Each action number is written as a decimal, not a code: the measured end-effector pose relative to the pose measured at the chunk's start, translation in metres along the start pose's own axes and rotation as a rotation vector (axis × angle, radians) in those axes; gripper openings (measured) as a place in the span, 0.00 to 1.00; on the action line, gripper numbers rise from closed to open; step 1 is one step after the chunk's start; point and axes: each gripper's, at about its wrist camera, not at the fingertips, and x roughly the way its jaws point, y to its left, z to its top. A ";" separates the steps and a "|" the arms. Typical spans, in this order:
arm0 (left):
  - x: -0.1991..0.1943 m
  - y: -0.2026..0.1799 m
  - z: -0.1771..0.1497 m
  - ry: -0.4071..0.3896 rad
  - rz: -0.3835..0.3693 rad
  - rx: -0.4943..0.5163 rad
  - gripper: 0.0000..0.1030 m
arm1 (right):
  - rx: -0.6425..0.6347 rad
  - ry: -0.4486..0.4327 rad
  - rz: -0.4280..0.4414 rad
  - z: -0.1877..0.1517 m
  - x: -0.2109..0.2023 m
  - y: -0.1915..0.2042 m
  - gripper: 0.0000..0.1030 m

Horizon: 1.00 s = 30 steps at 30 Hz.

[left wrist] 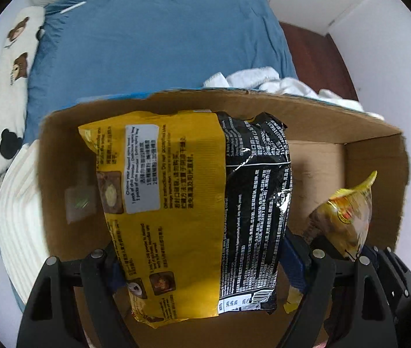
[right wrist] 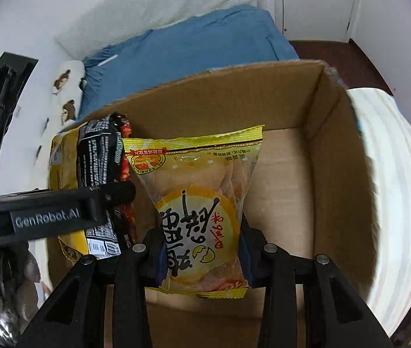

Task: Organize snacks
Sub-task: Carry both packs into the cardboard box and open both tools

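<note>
My left gripper (left wrist: 202, 264) pinches the yellow-and-black noodle pack (left wrist: 193, 208) and my right gripper (right wrist: 202, 256) pinches the yellow snack packet (right wrist: 199, 208), both held side by side over the open cardboard box (right wrist: 336, 159).

Soft, even indoor light, white glare streaks on the black panel of the noodle packet (left wrist: 251, 203), cardboard box (left wrist: 336, 121) interior shaded brown, strong fisheye bending with dark vignetted corners, motion blur on the box rim and small yellow packet (left wrist: 347, 217), bedding beyond the tool soft-focused.
</note>
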 end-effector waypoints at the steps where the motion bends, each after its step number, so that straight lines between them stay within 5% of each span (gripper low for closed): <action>1: 0.006 -0.001 0.004 0.015 -0.002 0.003 0.81 | 0.004 0.008 -0.007 0.004 0.007 -0.002 0.40; 8: 0.033 -0.001 0.005 0.078 -0.027 -0.002 0.81 | -0.003 0.070 -0.022 0.019 0.045 -0.010 0.43; 10: 0.032 0.001 0.003 0.059 -0.019 0.001 0.87 | -0.011 0.098 -0.031 0.023 0.058 -0.014 0.65; 11: 0.030 0.001 0.002 0.052 -0.020 0.002 0.89 | -0.016 0.105 -0.035 0.023 0.061 -0.015 0.84; 12: 0.028 0.002 0.001 0.044 -0.018 0.001 0.93 | -0.022 0.109 -0.040 0.023 0.062 -0.015 0.89; 21: -0.008 0.013 -0.020 -0.020 -0.031 -0.010 0.94 | -0.046 0.118 -0.053 0.015 0.050 -0.013 0.94; 30: -0.066 0.013 -0.082 -0.248 0.048 -0.012 0.94 | -0.059 0.004 -0.094 -0.025 -0.018 -0.002 0.94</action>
